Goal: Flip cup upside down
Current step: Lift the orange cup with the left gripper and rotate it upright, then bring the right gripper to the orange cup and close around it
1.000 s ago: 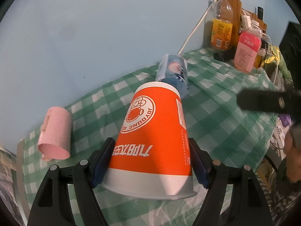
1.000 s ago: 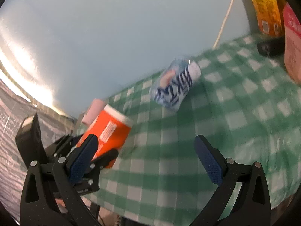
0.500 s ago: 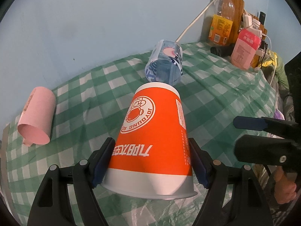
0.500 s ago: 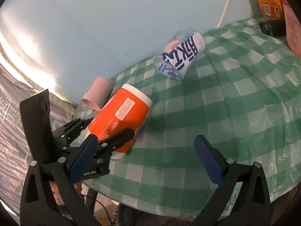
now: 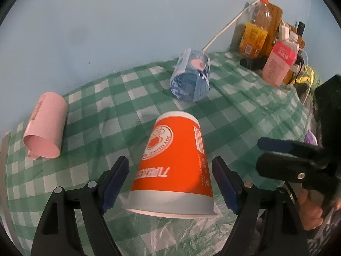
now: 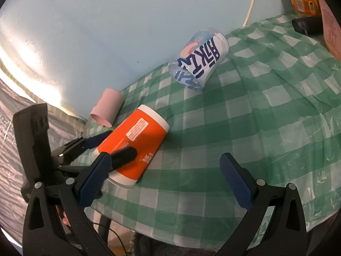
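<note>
A green-and-white checked tablecloth (image 5: 245,111) covers the table and runs up to a pale blue wall (image 5: 127,21). On it, near the front edge, the orange cup (image 5: 172,162) stands mouth down, its white base on top and its print inverted; the right wrist view shows it leaning sharply, though the fisheye may exaggerate this. The left gripper (image 5: 170,183) has its jaws spread, one blue pad on each side of the cup with a visible gap, so it pinches nothing. The right gripper (image 6: 164,179) is also spread wide and empty, hovering right of the cup; the left view catches it side-on at the right edge.

Farther back a blue printed cup (image 5: 190,77) lies on its side, and at far left a pink cup (image 5: 45,125) lies likewise. Only the left view shows whole the orange drink bottle (image 5: 254,34) and pink bottle (image 5: 278,64) in the far right corner; the right view alone shows the cup's white label (image 6: 137,129).
</note>
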The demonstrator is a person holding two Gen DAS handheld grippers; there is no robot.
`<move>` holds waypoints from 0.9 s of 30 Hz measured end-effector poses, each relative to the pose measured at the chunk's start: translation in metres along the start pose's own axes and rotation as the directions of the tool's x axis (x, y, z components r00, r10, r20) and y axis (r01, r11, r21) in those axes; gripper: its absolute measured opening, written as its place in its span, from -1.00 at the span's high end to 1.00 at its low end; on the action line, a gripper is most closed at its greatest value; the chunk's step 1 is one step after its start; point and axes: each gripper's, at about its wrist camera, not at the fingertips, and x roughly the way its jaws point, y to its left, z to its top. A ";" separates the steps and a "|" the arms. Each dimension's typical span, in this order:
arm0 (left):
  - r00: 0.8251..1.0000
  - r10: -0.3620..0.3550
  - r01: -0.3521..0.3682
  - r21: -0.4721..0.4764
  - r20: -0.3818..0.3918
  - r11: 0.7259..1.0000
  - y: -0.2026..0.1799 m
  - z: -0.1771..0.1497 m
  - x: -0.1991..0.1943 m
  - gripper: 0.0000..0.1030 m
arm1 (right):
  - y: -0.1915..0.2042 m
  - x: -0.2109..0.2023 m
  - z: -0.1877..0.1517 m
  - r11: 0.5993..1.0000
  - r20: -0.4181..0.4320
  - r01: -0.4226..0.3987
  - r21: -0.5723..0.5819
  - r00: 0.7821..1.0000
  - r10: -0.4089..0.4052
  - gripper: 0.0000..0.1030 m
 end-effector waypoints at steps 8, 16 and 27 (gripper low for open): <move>0.995 -0.009 0.012 -0.027 0.103 1.000 0.009 -0.002 -0.038 -0.73 | 0.004 -0.001 -0.001 1.000 -0.007 -0.025 0.006 1.000 0.025 -0.97; 0.989 0.004 0.007 -0.070 0.149 0.998 0.026 -0.022 -0.053 -0.73 | 0.011 0.007 0.002 0.998 -0.038 -0.049 0.032 0.998 0.050 -0.97; 0.958 0.070 -0.017 -0.188 0.279 0.982 0.046 -0.056 -0.063 -0.80 | 0.011 0.025 0.011 0.994 -0.109 -0.067 0.083 0.991 0.075 -0.97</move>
